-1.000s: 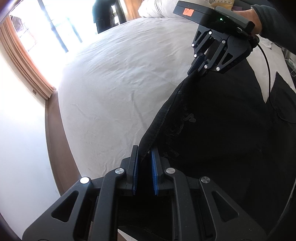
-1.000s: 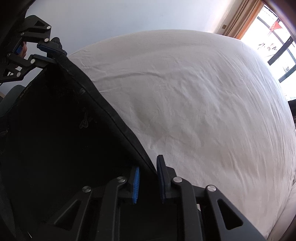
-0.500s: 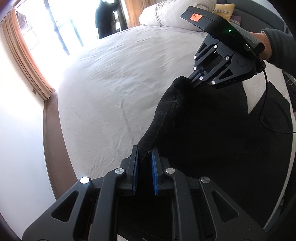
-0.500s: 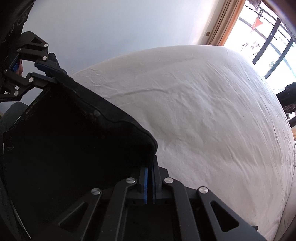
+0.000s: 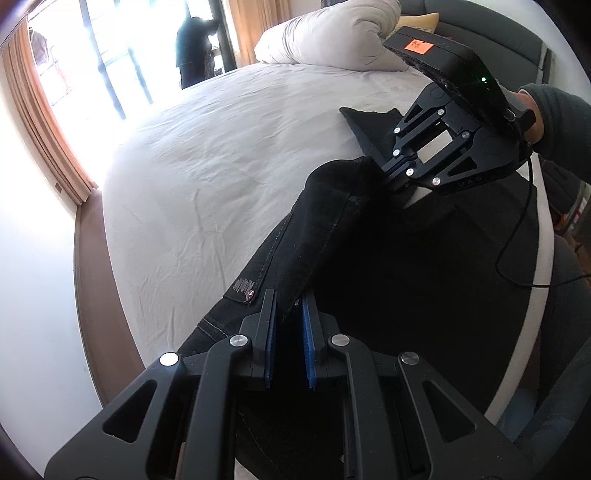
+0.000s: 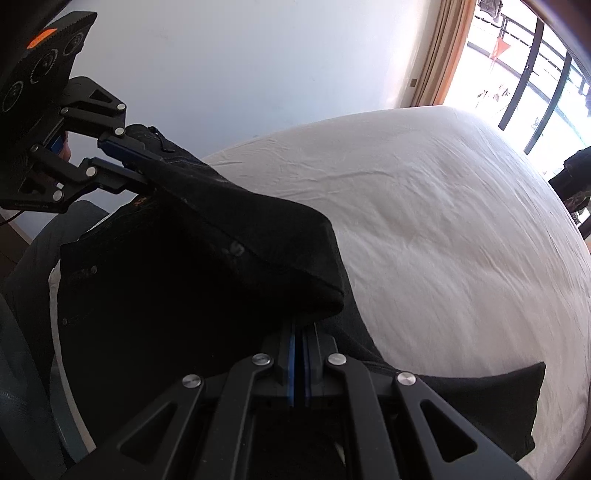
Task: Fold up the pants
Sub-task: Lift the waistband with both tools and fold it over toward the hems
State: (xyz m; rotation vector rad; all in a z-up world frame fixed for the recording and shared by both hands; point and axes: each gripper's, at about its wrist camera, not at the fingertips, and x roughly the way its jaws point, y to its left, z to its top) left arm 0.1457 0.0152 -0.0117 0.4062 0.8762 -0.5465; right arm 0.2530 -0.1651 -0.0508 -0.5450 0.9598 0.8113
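Observation:
Black pants [image 5: 388, 258] lie on a white bed [image 5: 221, 166], one edge lifted between my two grippers. My left gripper [image 5: 288, 306] is shut on the pants' edge near the waistband; it also shows in the right wrist view [image 6: 147, 173]. My right gripper [image 6: 300, 332] is shut on the same edge further along, which folds over in a hump [image 6: 288, 258]; it also shows in the left wrist view [image 5: 384, 173]. A pant leg end [image 6: 498, 406] lies flat on the sheet at lower right.
A rolled white duvet [image 5: 332, 37] and a dark headboard [image 5: 498, 33] stand at the far end of the bed. A window with tan curtains [image 5: 44, 110] is to the left, and the bed's brown edge [image 5: 92, 295] runs below it. A white wall [image 6: 258, 55] faces the right gripper.
Both grippers have lifted the pants' edge higher off the bed and moved over the lower layer. The right gripper's jaws closed on the fabric. The edge between them now sags and folds over.

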